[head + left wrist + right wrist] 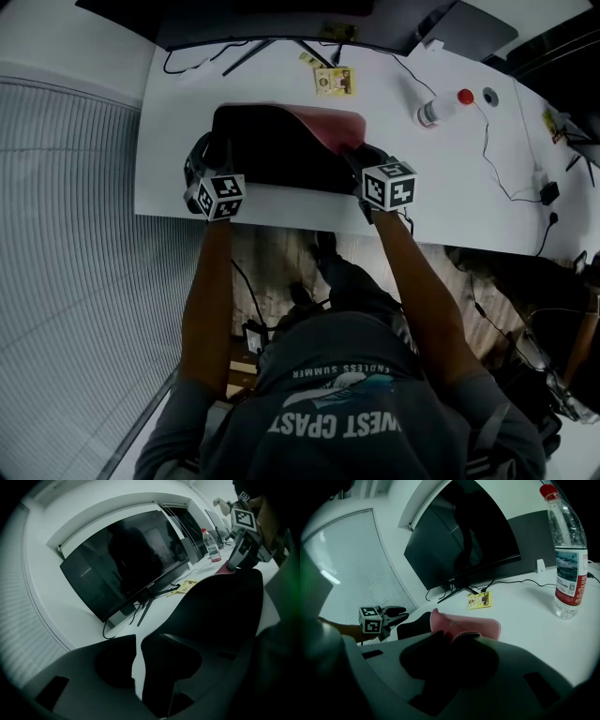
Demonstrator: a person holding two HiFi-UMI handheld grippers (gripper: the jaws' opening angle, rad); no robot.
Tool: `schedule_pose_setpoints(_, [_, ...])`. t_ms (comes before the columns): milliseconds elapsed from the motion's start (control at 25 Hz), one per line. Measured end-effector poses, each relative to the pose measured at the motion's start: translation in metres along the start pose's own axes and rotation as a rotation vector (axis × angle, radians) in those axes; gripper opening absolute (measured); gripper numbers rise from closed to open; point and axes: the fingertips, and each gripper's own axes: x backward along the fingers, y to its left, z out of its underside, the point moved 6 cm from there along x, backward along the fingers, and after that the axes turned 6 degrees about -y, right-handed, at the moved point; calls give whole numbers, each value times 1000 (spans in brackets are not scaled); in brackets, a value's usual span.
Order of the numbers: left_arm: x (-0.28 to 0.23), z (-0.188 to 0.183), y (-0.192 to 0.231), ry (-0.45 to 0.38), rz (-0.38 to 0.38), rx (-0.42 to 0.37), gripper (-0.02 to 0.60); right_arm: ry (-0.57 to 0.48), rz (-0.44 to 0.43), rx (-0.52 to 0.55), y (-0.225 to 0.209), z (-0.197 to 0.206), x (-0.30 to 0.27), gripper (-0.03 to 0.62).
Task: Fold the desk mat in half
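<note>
The desk mat (272,141) lies folded on the white desk (450,211), its black side up, with a strip of pink underside (333,127) showing at the far right. My left gripper (208,152) is at the mat's near left corner. In the left gripper view its jaws (138,667) stand apart, white desk shows in the gap, and the black mat (211,606) rests against the right jaw. My right gripper (358,155) is at the near right corner. The mat's stitched pink edge (471,626) reaches into its parted jaws (450,660).
A dark monitor (464,536) stands at the back of the desk. A yellow card (334,81) lies beyond the mat. A water bottle (441,108) with a red cap is to the right, and thin cables (506,178) run past it. The desk's near edge is just under the grippers.
</note>
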Motion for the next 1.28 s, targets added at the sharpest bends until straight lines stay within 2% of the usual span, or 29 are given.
schedule_pose_setpoints(200, [12,7,-15,12,64,1,150,-18,-76,-123,3,-11,11,129])
schedule_pose_setpoints(280, [18,11,-20,20,86,-1,150,-46,-91,-177,6,-18,18,184])
schedule_pose_setpoints(320, [22,12,-22,22,91,-1,150,-67,-86,-188,6,-24,23,247])
schedule_pose_setpoints(360, [25,13,-22,23,92,0,150,-90,-77,-186,6,-30,28,252])
schedule_pose_setpoints(640, [52,10,-21,-21,66,5,150,-167,-5,-84,8,-50,62,249])
schedule_pose_setpoints(960, [104,-5,-4,-107,21,18,147,-184,-21,28,50,-53,92,231])
schedule_pose_setpoints(1080, [135,-12,7,-138,-10,34,144,-191,-47,94,77,-57,106,199])
schedule_pose_setpoints(1280, [192,-24,33,-223,-48,54,113,-231,-98,185,129,-65,134,102])
